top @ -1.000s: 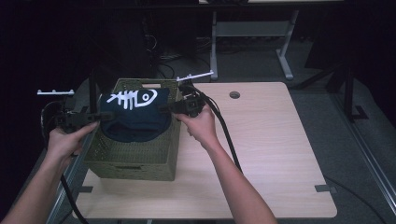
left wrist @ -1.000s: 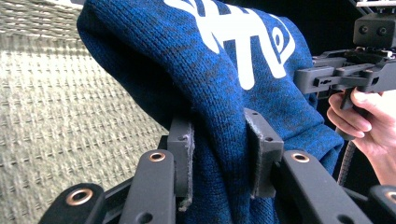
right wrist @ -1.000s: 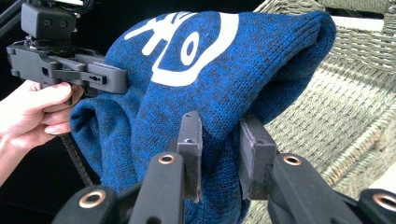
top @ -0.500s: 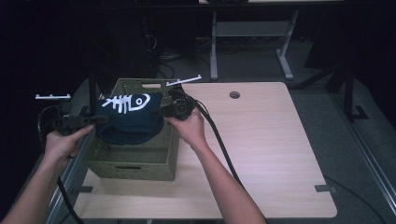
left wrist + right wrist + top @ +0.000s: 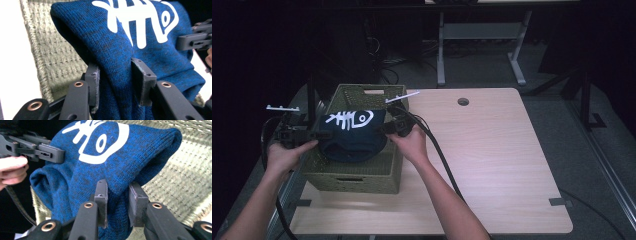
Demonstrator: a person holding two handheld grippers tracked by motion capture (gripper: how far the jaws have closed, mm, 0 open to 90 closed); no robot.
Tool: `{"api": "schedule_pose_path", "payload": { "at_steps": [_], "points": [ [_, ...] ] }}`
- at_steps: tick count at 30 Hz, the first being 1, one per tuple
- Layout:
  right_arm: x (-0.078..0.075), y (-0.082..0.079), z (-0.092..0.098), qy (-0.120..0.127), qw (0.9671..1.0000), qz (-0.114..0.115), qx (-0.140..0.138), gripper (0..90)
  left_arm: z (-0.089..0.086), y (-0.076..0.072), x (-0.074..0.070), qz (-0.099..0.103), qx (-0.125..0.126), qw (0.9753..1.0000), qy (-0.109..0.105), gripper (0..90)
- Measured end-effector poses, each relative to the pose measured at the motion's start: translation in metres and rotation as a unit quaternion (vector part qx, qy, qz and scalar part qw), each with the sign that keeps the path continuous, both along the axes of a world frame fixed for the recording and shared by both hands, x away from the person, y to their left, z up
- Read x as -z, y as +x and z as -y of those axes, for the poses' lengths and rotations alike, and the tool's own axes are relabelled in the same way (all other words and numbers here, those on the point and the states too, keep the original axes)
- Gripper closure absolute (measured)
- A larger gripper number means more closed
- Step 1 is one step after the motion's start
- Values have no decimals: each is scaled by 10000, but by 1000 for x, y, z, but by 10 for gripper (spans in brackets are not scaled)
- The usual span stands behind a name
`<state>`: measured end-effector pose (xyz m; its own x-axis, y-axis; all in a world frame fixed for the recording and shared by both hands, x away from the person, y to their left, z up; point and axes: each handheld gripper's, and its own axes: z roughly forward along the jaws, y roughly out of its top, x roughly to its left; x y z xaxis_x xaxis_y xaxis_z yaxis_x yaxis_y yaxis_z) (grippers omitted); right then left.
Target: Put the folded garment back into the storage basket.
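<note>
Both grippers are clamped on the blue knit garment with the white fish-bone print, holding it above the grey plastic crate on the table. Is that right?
One detail is wrong: the container is an olive-green woven basket, not a grey plastic crate, as the high view shows. The rest holds: the left gripper and right gripper are both clamped on the blue knit garment above it, on the table.

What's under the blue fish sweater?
The blue sweater hangs between both grippers, left and right, over the green woven basket. Woven basket weave shows beneath and beside it. Whatever lies in the basket directly below is covered by the sweater.
</note>
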<state>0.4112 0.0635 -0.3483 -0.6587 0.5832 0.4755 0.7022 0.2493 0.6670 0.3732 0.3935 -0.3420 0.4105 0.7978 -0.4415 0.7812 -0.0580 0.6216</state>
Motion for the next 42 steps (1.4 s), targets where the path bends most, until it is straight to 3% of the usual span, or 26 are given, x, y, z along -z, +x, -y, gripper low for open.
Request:
{"api": "schedule_pose_path", "payload": {
  "at_steps": [4, 13, 17, 24, 26, 34, 39, 42],
  "points": [
    [4, -1, 0, -130, 9999, 10, 36, 718, 6, 3, 5, -36, 60, 9995, 319, 605],
    [11, -3, 1, -312, 9995, 32, 73, 695, 12, 5, 10, -21, 84, 9979, 644, 597],
    [8, -5, 0, -675, 9968, 381, 174, 552, 10, 5, 7, 158, -140, 9957, 903, 483],
    [0, -2, 10, -471, 9976, 431, 283, 529, 7, 2, 2, 338, -212, 9974, 597, 498],
    [-1, -2, 12, -361, 9986, 329, 196, 528, 8, 0, 1, 401, -184, 9976, 531, 497],
    [-7, -4, 20, -92, 9994, 310, -115, 483, 16, -4, -6, 561, -132, 9980, 261, 477],
    [-12, -6, 36, 172, 9992, 215, -281, 446, 26, -7, -13, 682, -53, 9976, 79, 453],
    [-13, -7, 48, 285, 9989, 215, -314, 429, 33, -9, -14, 685, 33, 9976, 77, 441]
  ]
}}
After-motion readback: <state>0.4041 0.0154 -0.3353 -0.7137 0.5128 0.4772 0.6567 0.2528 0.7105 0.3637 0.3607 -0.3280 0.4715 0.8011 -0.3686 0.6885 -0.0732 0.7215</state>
